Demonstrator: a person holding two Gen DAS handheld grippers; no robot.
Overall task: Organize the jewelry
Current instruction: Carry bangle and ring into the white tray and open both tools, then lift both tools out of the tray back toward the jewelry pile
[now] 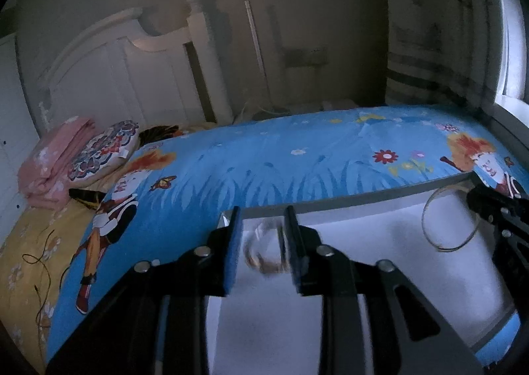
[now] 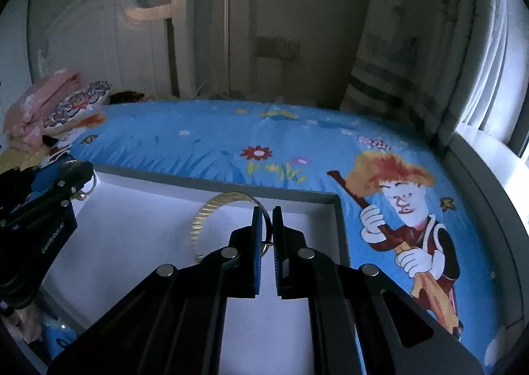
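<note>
A white tray with a grey rim (image 1: 363,196) (image 2: 231,186) lies on a blue cartoon bedsheet (image 1: 264,160). My left gripper (image 1: 263,213) (image 2: 82,173) hangs over the tray's far left corner with its jaws well apart. A small blurred piece of gold jewelry (image 1: 264,262) (image 2: 87,188) sits between them, and the left pad is clear of it. My right gripper (image 2: 267,209) (image 1: 479,196) is over the tray's right part. Its jaws stand a narrow gap apart. The edge of a ribbed gold bangle (image 2: 201,219) (image 1: 424,216) runs between them, standing on edge.
Folded pink cloth (image 1: 49,160) and a patterned pillow (image 1: 102,150) lie at the head of the bed below a white headboard (image 1: 115,71). A black cable (image 1: 39,262) trails over the yellow sheet at the left. A curtain (image 2: 413,61) and a bright window (image 2: 502,77) are at the right.
</note>
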